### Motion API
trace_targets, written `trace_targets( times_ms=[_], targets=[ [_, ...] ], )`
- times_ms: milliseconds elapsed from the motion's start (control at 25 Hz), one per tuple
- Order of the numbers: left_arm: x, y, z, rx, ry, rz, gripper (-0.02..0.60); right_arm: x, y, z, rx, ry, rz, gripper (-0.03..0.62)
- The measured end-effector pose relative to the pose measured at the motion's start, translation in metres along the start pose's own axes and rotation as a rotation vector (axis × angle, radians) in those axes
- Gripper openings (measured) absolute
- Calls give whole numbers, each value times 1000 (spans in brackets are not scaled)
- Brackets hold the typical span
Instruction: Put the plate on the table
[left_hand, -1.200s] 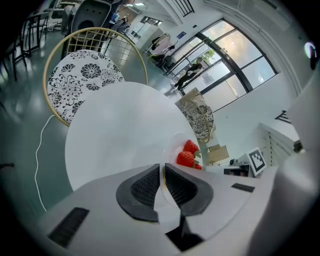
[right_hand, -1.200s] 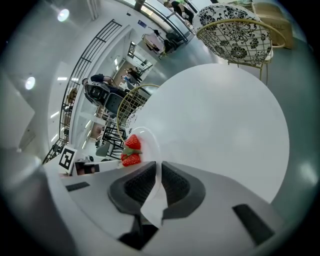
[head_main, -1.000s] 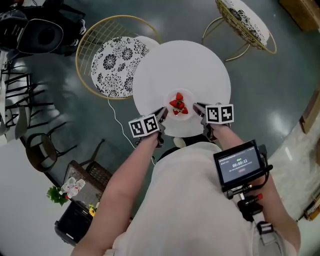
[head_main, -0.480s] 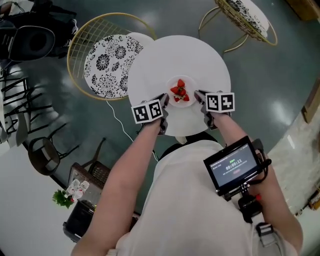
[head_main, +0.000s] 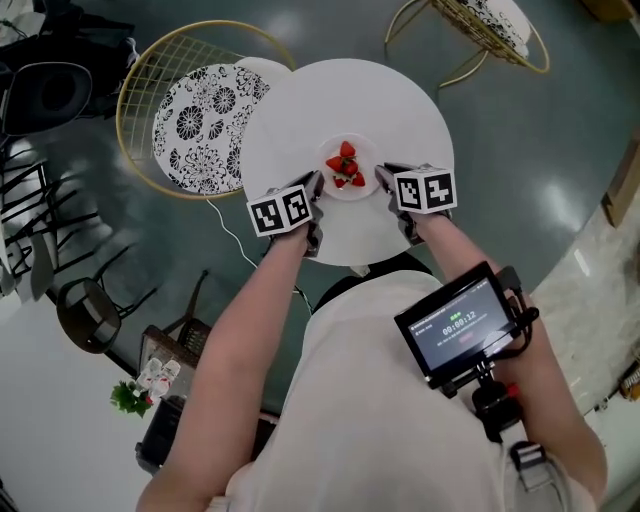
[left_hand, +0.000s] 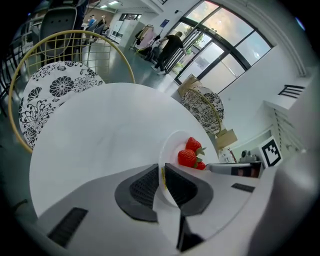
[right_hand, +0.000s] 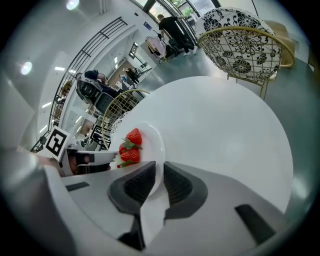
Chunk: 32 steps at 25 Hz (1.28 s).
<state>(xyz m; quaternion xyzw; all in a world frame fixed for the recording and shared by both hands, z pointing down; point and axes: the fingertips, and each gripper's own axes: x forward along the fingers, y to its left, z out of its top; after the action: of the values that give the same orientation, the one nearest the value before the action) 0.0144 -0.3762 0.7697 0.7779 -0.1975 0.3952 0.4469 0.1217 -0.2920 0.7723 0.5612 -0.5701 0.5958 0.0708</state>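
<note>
Clamps left gripper (left_hand: 162, 175) and right gripper (right_hand: 159, 175) on opposite rims of the strawberry plate (head_main: 347, 194) over the table (head_main: 300, 110), pinch clear only in gripper views.

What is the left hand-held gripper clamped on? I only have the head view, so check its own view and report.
Observer: The left hand-held gripper has its jaws shut on the rim of the plate, right beside the strawberries.
Operator: Now report the right one.
Observer: The right hand-held gripper has its jaws shut on the plate's rim too, with the rim's edge sandwiched between its ribbed pads.
</note>
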Motion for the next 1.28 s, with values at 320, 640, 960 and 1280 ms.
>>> trace_targets(
  times_ms=[320, 640, 960, 1280],
  targets=[
    [-1, 1, -2, 70, 4, 30, 37, 1, 2, 3, -88, -7, -23, 34],
    [2, -2, -2, 138, 26, 85, 37, 1, -1, 4, -172, -15, -69, 44],
    [1, 0, -7, 118, 40, 72, 38, 3, -4, 8, -184, -59, -130, 54],
    [-30, 9, 4, 125, -44, 75, 38, -25, -13, 19, -109, -178, -191, 52]
  ],
)
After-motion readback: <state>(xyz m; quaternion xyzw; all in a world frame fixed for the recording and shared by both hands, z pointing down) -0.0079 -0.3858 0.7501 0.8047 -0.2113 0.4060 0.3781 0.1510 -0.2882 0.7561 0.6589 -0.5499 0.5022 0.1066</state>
